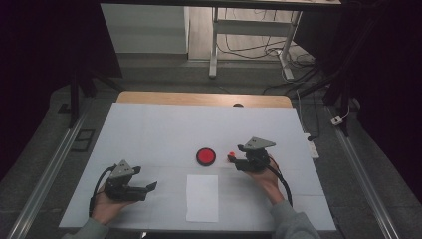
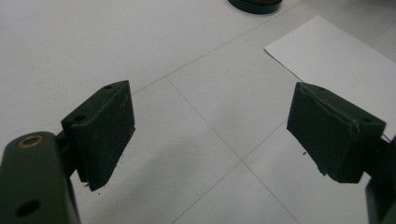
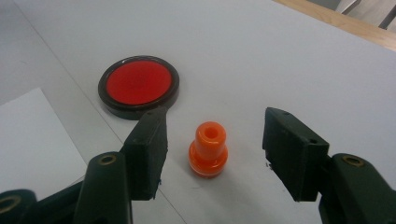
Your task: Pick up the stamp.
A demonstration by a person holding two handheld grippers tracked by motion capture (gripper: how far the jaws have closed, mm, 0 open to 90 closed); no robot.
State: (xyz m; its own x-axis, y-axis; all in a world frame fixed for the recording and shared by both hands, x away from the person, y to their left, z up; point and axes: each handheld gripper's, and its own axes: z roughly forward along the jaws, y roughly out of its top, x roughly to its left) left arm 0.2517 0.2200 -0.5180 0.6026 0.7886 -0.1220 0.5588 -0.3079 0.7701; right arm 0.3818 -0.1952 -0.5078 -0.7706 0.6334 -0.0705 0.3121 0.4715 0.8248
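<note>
A small orange stopper-shaped piece stands upright on the white table cover, also seen as an orange dot in the high view. My right gripper has a jaw on each side of it, and neither pad touches it. A round red disc in a black rim lies just beyond and to the left. My left gripper rests open near the table's front left, with bare table between its jaws.
A white sheet of paper lies near the front edge between the two hands. The wooden table edge runs along the far side, with desk legs and cables on the floor behind.
</note>
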